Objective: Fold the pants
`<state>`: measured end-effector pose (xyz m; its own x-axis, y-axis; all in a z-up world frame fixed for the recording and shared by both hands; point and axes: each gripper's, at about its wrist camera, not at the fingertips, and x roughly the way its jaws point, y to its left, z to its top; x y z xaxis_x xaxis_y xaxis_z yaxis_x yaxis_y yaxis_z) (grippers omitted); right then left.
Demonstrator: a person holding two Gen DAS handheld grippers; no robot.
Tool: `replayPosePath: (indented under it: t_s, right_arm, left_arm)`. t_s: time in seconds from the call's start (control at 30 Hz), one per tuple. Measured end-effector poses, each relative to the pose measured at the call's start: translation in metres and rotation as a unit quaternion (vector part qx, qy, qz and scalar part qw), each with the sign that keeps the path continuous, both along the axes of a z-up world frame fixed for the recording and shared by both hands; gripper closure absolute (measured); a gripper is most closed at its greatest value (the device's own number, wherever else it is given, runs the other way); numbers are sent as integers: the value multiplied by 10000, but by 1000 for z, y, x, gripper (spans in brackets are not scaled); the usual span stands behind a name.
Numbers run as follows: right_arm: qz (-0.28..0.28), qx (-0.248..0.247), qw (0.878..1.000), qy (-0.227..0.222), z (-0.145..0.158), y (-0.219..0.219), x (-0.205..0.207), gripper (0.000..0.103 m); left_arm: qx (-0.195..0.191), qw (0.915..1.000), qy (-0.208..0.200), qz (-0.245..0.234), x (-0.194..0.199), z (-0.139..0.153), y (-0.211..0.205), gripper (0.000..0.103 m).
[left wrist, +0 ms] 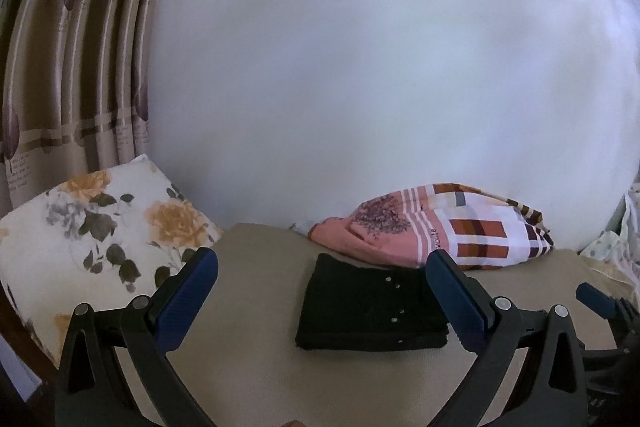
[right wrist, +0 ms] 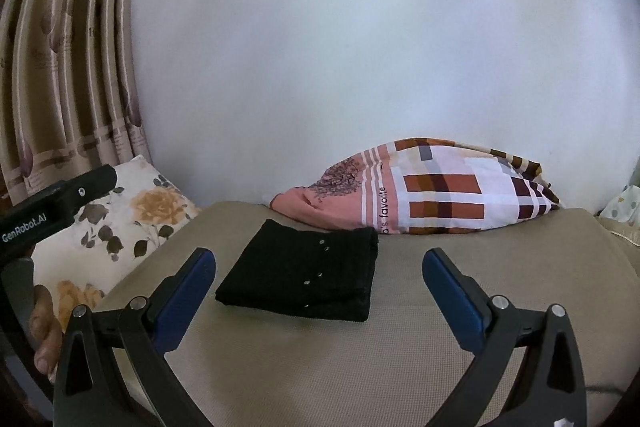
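The black pants [left wrist: 370, 307] lie folded into a compact rectangle on the beige bed surface [left wrist: 248, 367], with small metal studs showing on top. They also show in the right wrist view [right wrist: 304, 275]. My left gripper [left wrist: 322, 263] is open and empty, held back from the pants and apart from them. My right gripper [right wrist: 320, 259] is open and empty, also behind the pants with its fingers spread wide. The right gripper's blue fingertip [left wrist: 596, 301] shows at the right edge of the left wrist view. The left gripper's black body [right wrist: 52, 207] shows at the left of the right wrist view.
A floral pillow [left wrist: 80, 239] lies at the left, against a striped curtain [left wrist: 80, 47]. A pink and checked pillow [left wrist: 440, 227] lies behind the pants against the white wall [left wrist: 380, 67]. Patterned fabric [left wrist: 616, 243] is at the far right.
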<state>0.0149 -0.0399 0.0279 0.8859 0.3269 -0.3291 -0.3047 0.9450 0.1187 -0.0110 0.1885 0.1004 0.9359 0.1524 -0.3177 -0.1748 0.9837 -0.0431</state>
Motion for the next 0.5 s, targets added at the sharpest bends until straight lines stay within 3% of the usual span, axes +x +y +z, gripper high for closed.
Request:
replayPosePath:
  t_s: [0.5]
  right_arm:
    - [47,-67,9999,-79,3,5,-7,0]
  left_arm:
    - [315,9995,-53,-62,-5,-1,-15,0]
